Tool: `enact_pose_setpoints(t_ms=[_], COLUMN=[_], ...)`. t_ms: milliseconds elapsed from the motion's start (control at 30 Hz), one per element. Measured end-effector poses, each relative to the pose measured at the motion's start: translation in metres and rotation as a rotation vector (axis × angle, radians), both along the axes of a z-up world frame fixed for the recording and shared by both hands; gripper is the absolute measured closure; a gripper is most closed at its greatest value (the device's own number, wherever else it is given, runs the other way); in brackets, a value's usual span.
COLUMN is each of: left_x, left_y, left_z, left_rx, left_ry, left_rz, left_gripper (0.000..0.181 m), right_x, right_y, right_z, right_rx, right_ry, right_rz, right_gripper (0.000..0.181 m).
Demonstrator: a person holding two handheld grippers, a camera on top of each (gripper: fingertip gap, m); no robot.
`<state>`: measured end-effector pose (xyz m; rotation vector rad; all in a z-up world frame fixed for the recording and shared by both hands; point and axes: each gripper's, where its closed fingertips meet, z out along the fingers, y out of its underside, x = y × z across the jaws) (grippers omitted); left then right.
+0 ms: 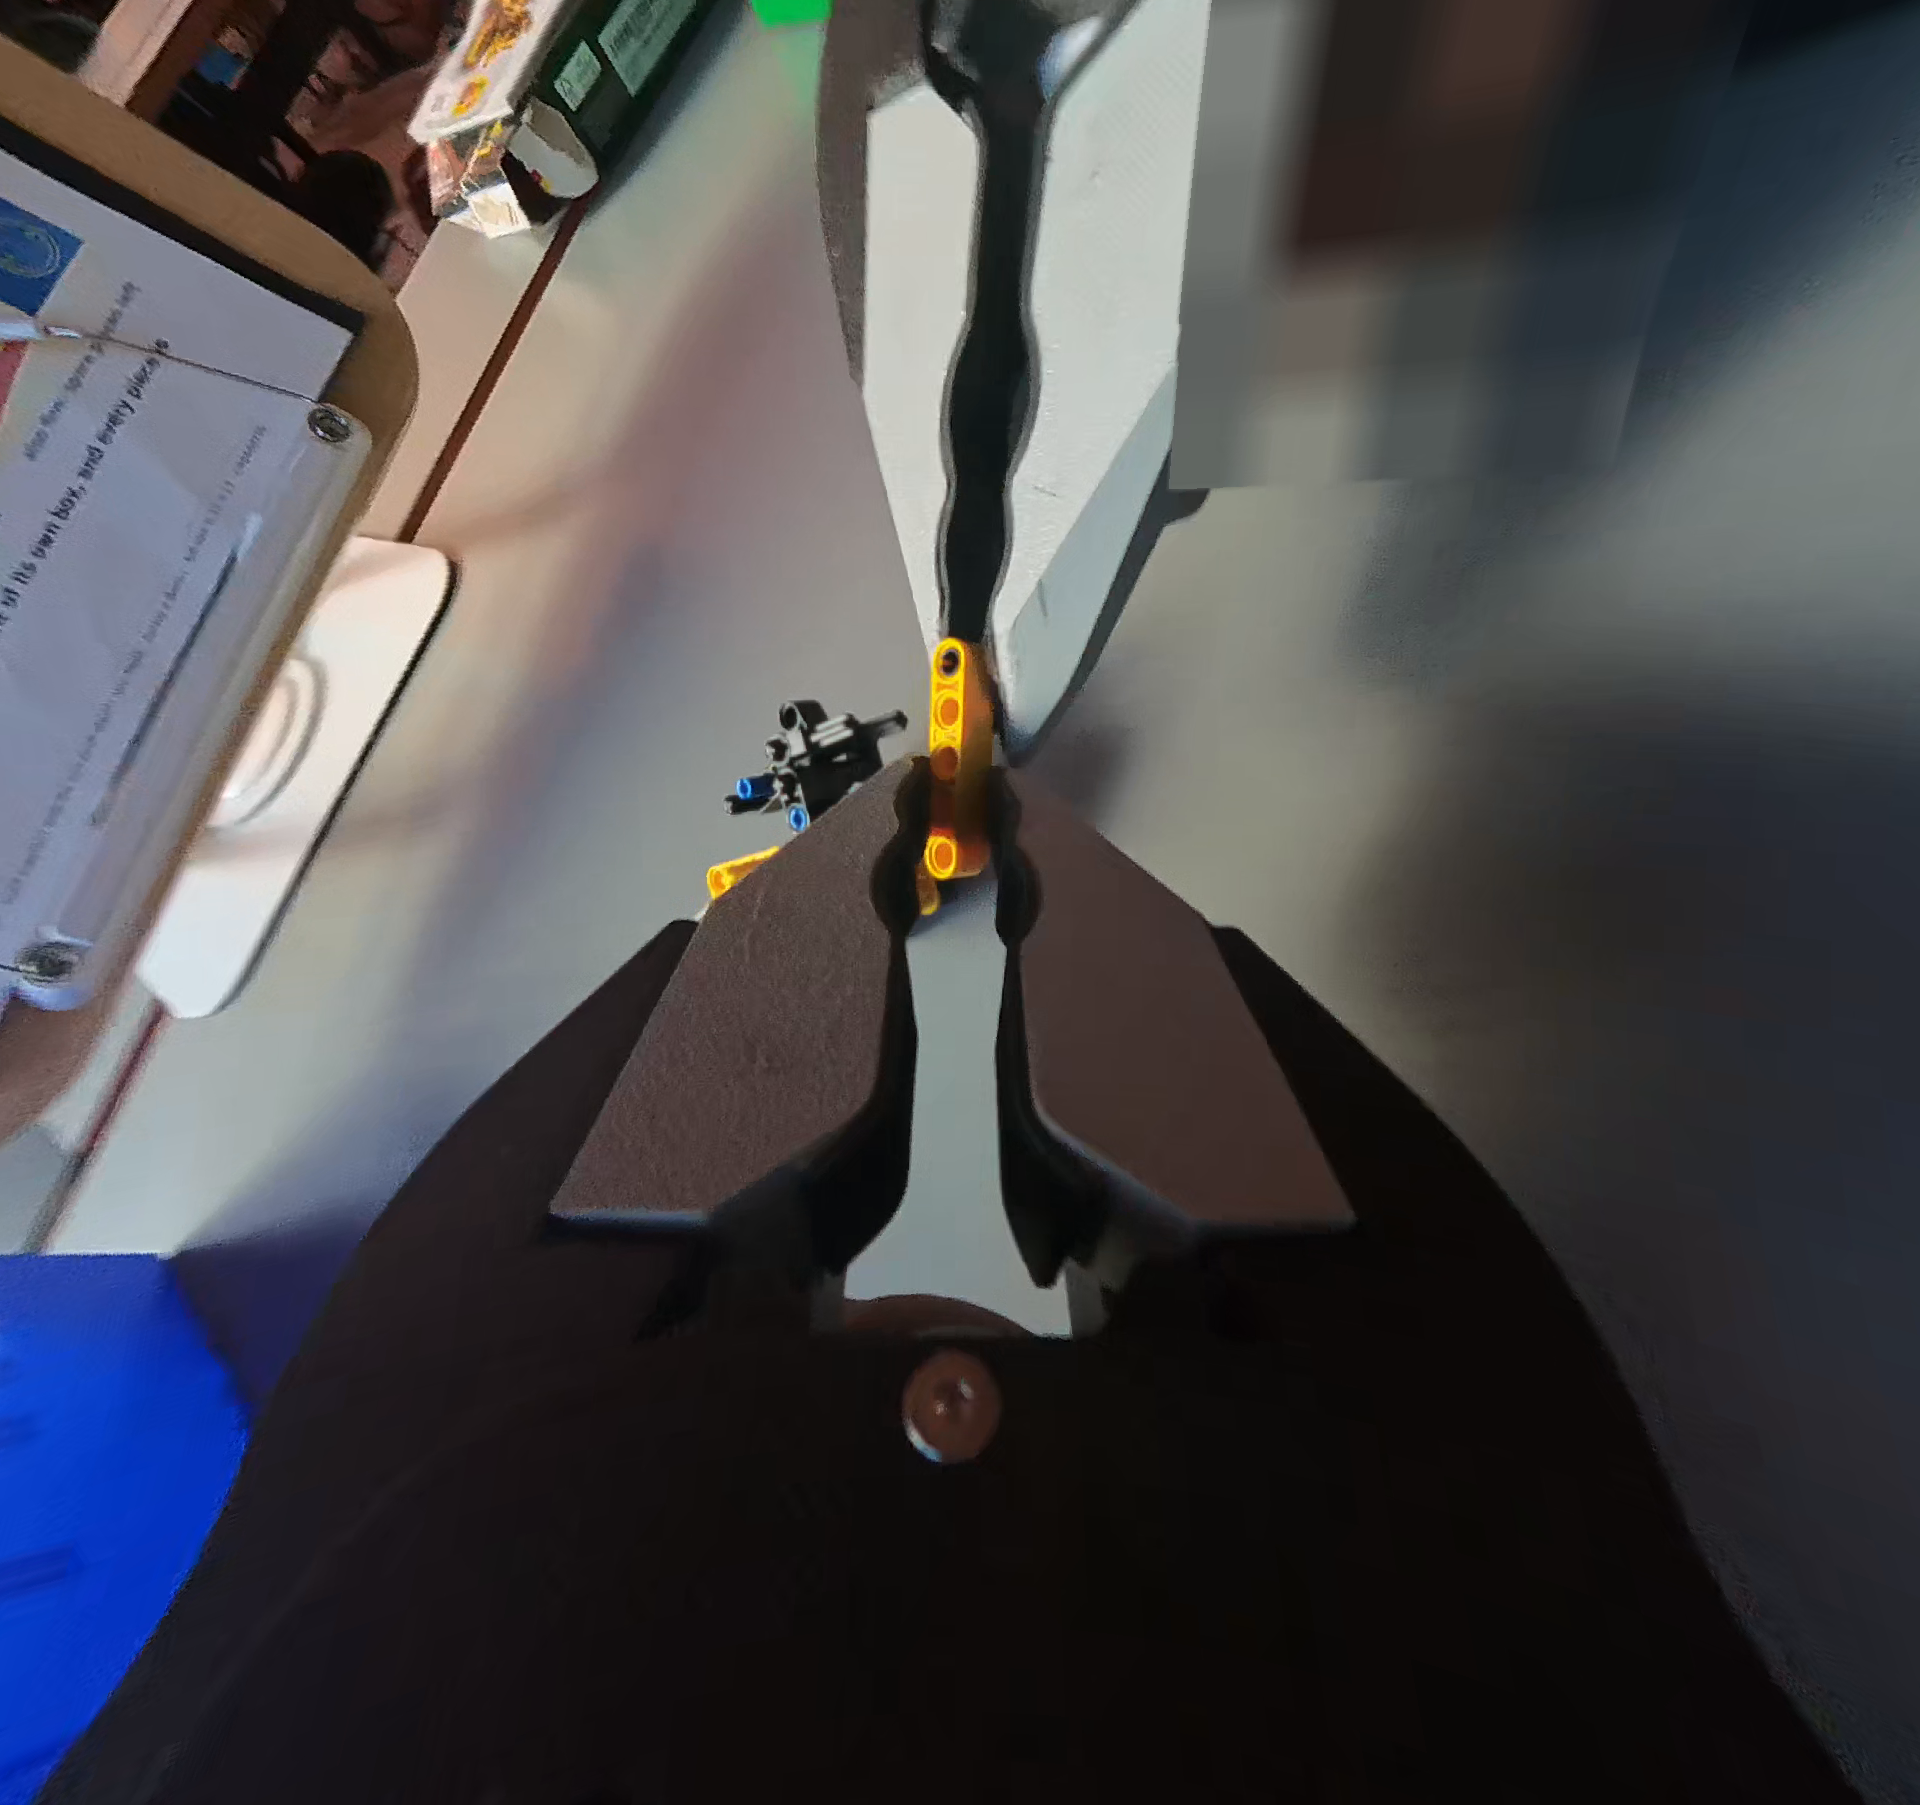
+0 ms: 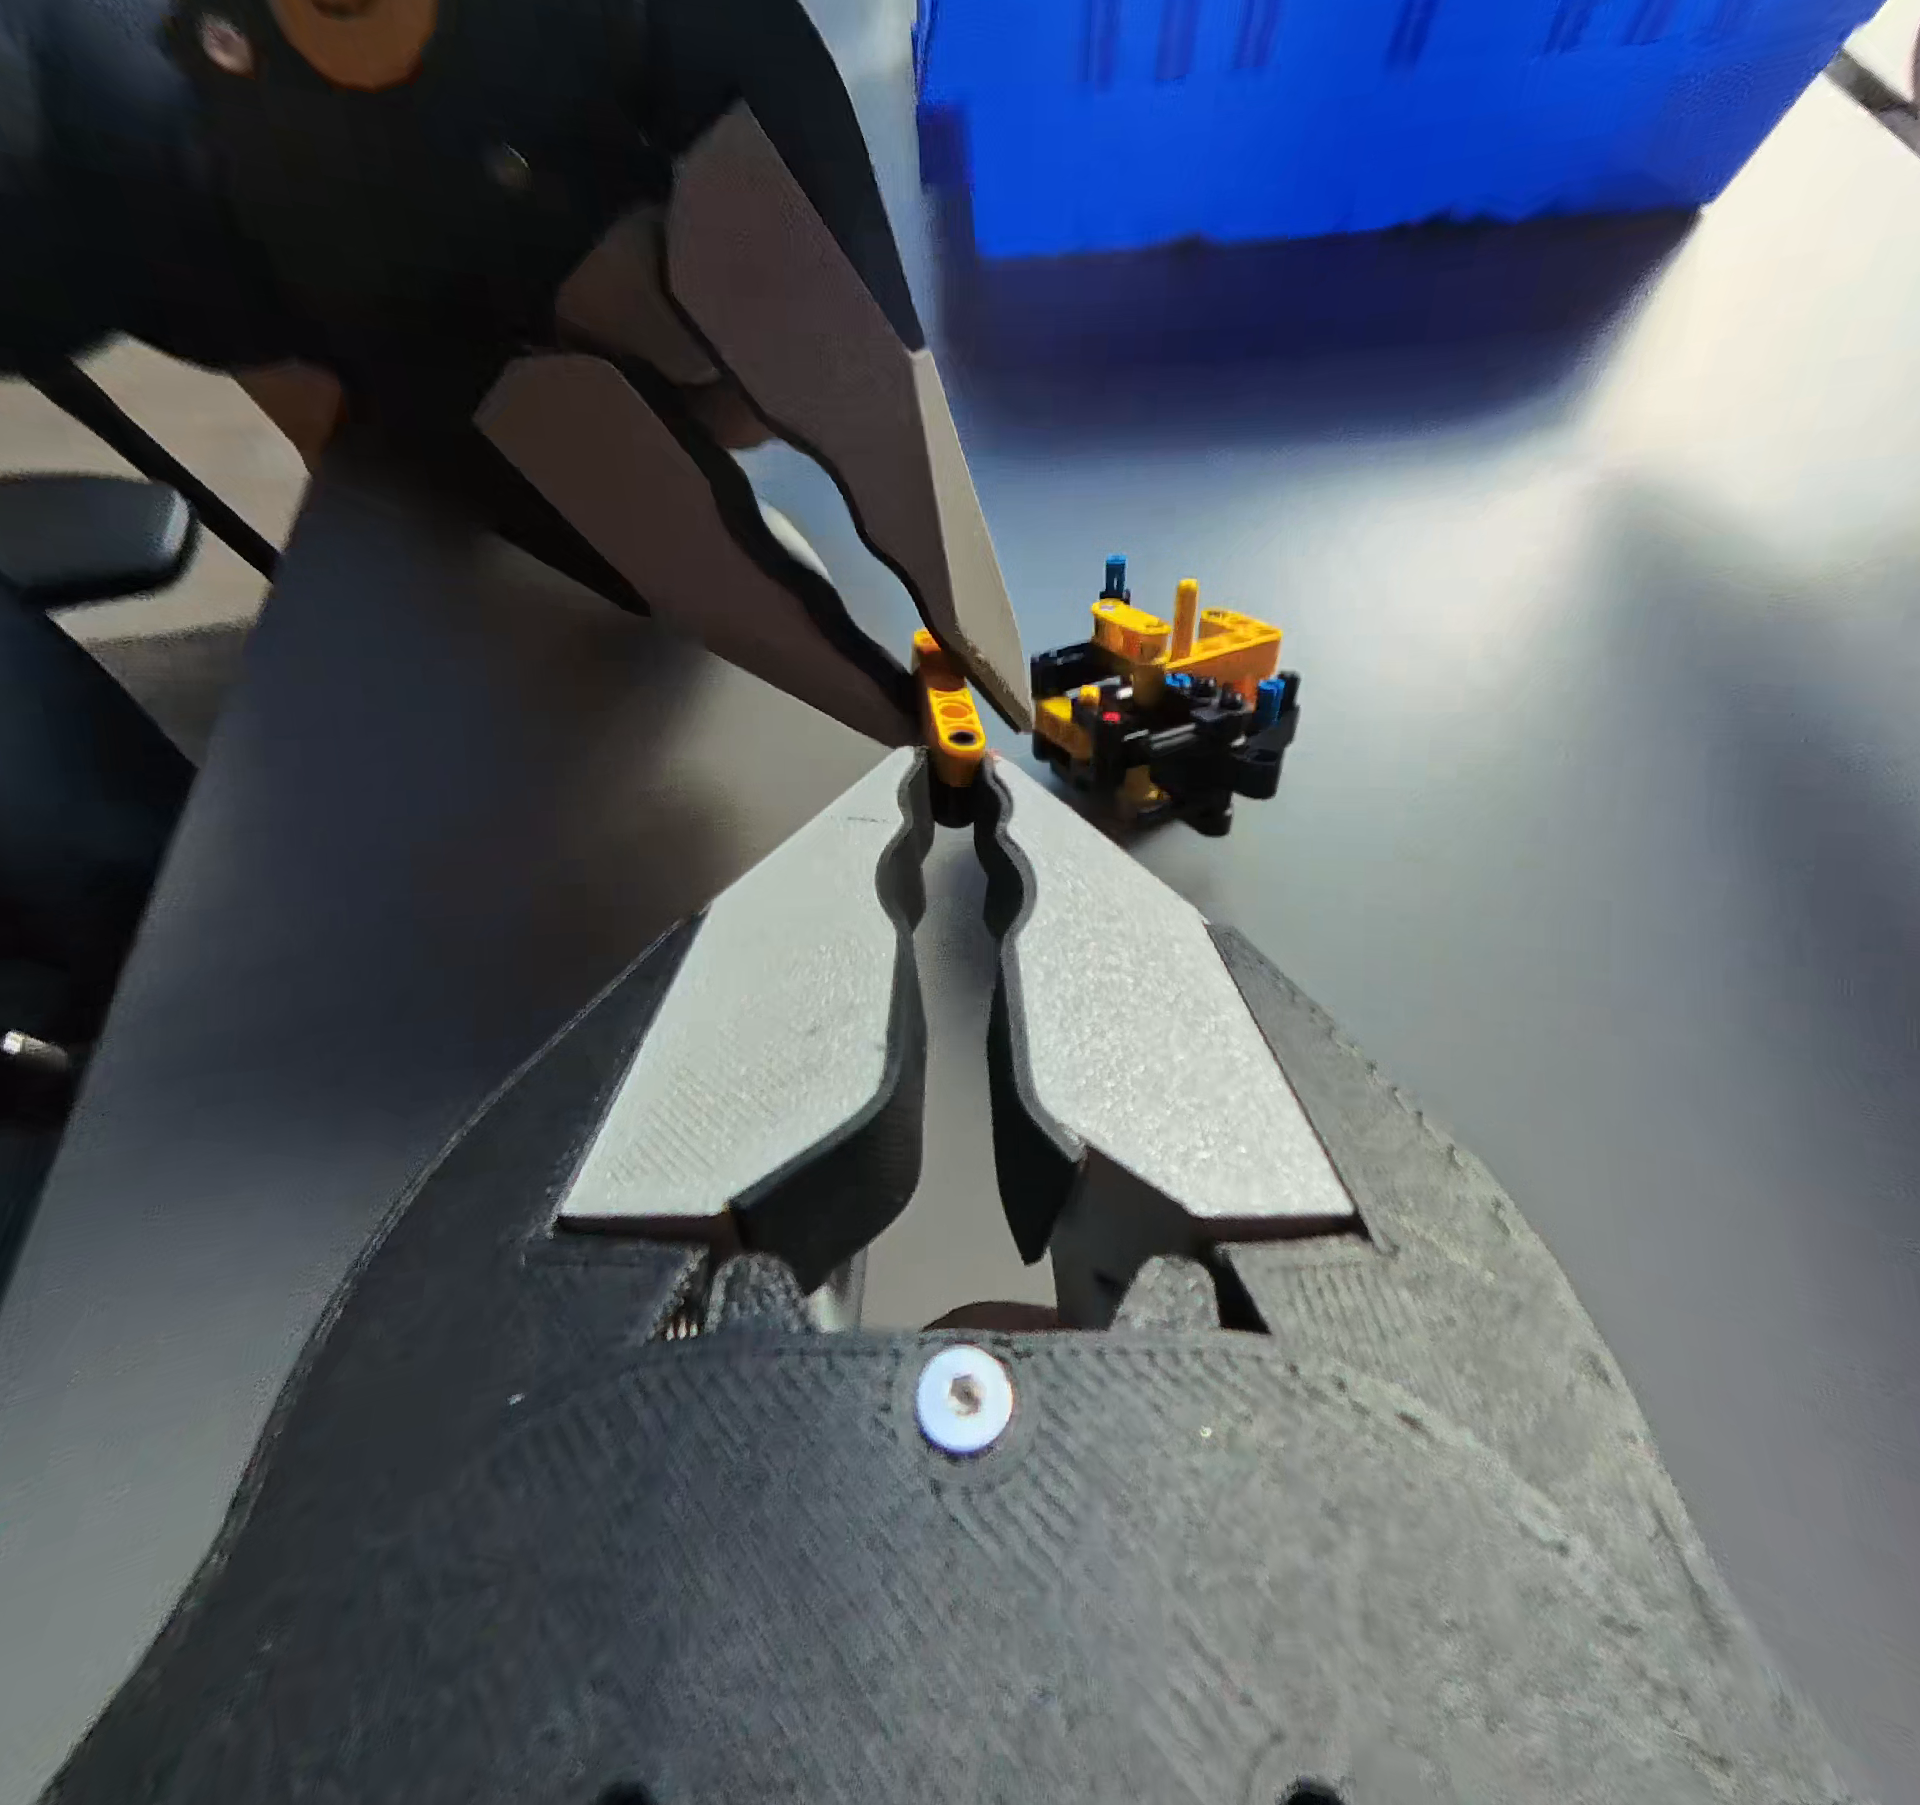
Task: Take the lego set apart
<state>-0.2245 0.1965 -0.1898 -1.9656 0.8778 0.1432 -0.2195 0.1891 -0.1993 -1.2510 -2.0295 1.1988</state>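
Note:
A short yellow lego beam with holes (image 1: pixel 948 747) is held above the grey table between both grippers. My left gripper (image 1: pixel 954 776) is shut on one end of it. My right gripper (image 2: pixel 951 776) is shut on the other end, where a small black part shows between its tips. In the right wrist view the beam (image 2: pixel 951 706) sits between my tips and the left gripper (image 2: pixel 964 706), which comes in from the upper left. The rest of the lego set (image 2: pixel 1169 716), black and yellow with blue pins, stands on the table just right of the beam. It also shows in the left wrist view (image 1: pixel 816 768).
A blue crate (image 2: pixel 1351 72) stands on the table behind the lego set. A wooden board with a printed sheet under a clear plate (image 1: pixel 156 508) lies to the left. Boxes (image 1: pixel 561 41) stand at the far table edge. Only a small space, under 4 cm, lies between the two pairs of fingers.

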Motion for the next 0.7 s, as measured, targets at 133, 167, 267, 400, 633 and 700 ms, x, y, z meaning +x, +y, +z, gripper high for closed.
enact_pose_setpoints(t_ms=[133,167,267,400,633,700], left_x=[0.002,0.004,0.007,-0.013,-0.004,0.0], left_y=[0.003,0.004,0.007,0.006,0.015,0.012], left_z=[-0.007,-0.003,0.008,0.095,-0.003,-0.011], left_rx=[0.083,0.098,0.181,0.487,0.09,0.088], left_ry=[0.173,0.102,0.003,-0.225,-0.016,0.079], left_rz=[0.001,0.005,0.023,0.077,-0.001,-0.011], left_gripper=[0.175,0.175,0.175,0.176,0.175,0.175], right_x=[0.005,0.006,0.007,0.011,0.014,0.016], right_y=[0.003,0.004,0.004,-0.004,0.029,0.037], right_z=[-0.01,-0.009,-0.006,-0.04,-0.039,-0.044], right_rx=[0.074,0.032,-0.1,0.179,0.265,0.36], right_ry=[-0.02,-0.021,-0.001,-0.087,-0.046,-0.061], right_rz=[0.004,-0.003,-0.002,0.054,-0.03,-0.042], right_gripper=[0.176,0.176,0.176,0.176,0.177,0.167])
